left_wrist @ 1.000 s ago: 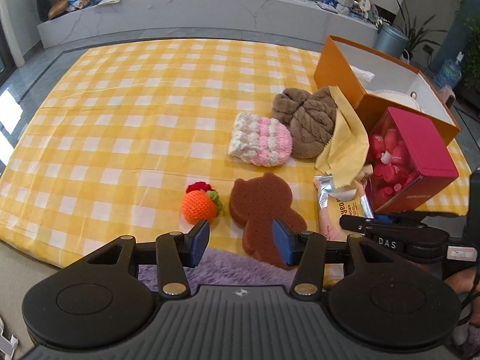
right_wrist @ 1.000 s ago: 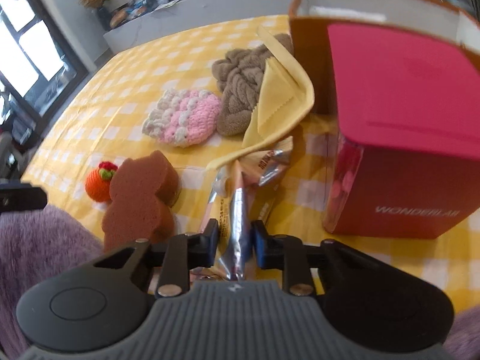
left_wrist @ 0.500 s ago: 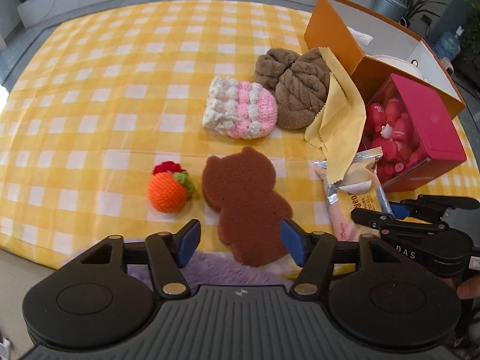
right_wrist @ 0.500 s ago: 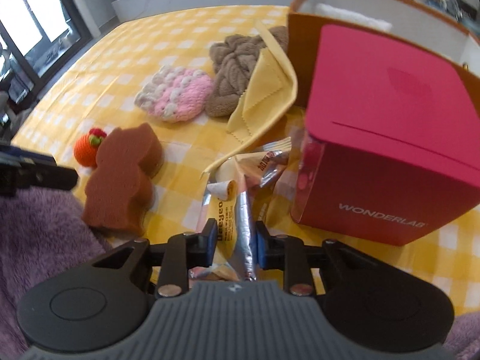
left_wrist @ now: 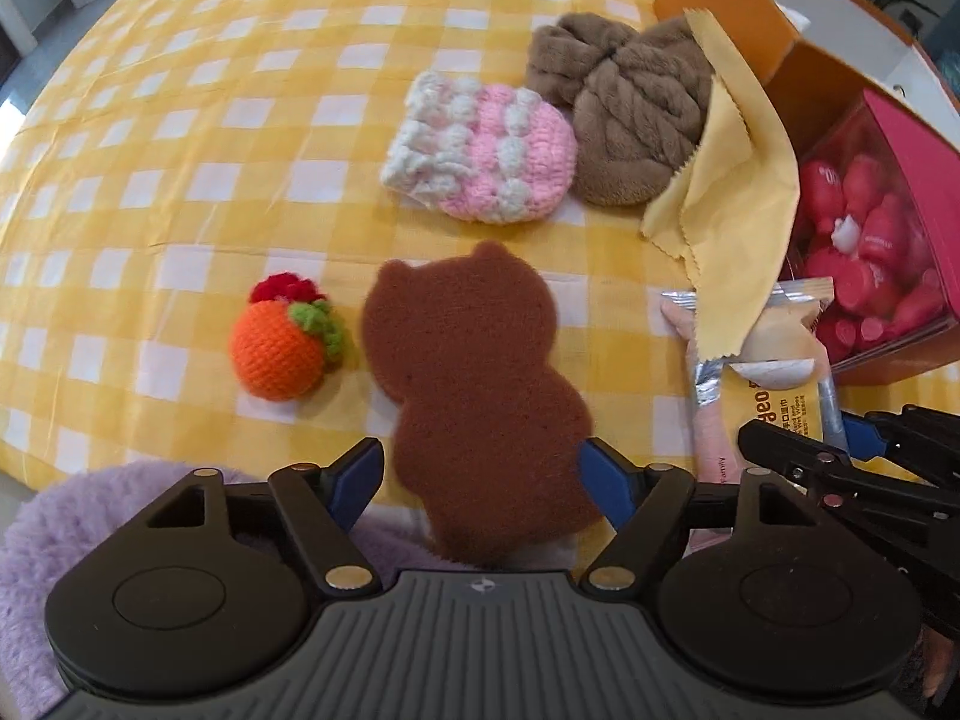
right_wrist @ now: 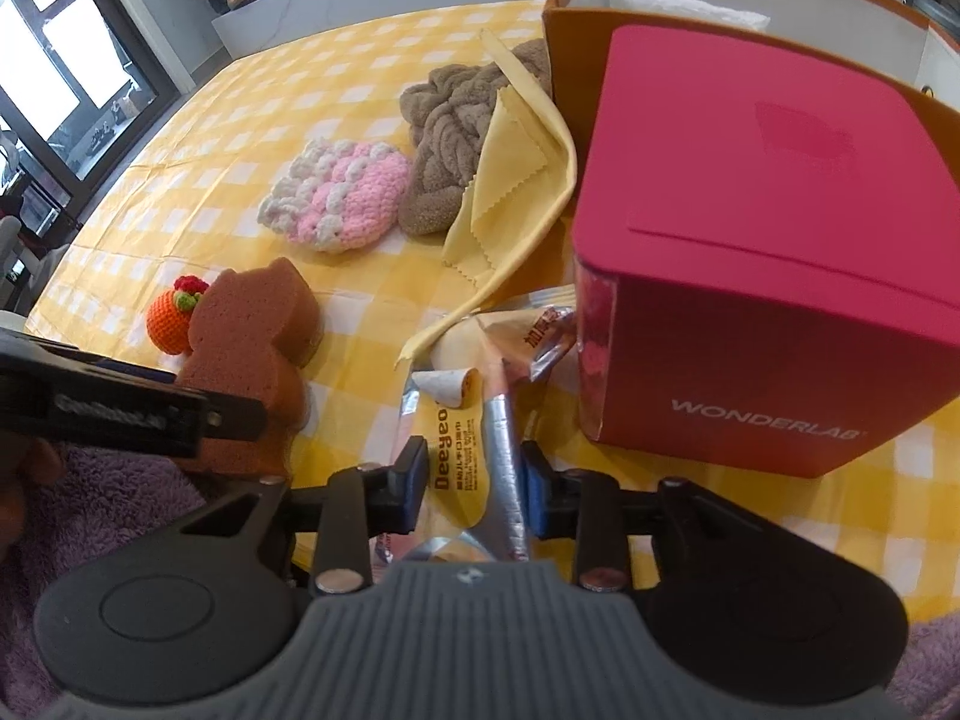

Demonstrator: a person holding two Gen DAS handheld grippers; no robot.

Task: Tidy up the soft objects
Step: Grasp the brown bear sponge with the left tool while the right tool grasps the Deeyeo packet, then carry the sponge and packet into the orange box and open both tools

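- Left wrist view: the left gripper [left_wrist: 483, 474] has its fingers spread wide, one on each side of the lower part of the brown bear-shaped sponge [left_wrist: 474, 384]; whether the pads touch it I cannot tell.
- The sponge lies flat on the yellow checked cloth [left_wrist: 180, 150], at its near edge. Just beside it on the left is the orange crocheted fruit [left_wrist: 279, 345]. Behind are the pink and white knitted piece [left_wrist: 483, 156] and the brown plush bundle [left_wrist: 624, 114], which touch each other.
- A yellow wipe cloth [left_wrist: 732, 204] hangs from the bundle onto the snack packets [left_wrist: 774, 384].
- Right wrist view: the right gripper [right_wrist: 474, 489] has narrow fingers, closed on the yellow snack packet [right_wrist: 459, 450].
- The red box [right_wrist: 762, 252] stands just right of the packet, in front of the orange box [right_wrist: 576, 66].
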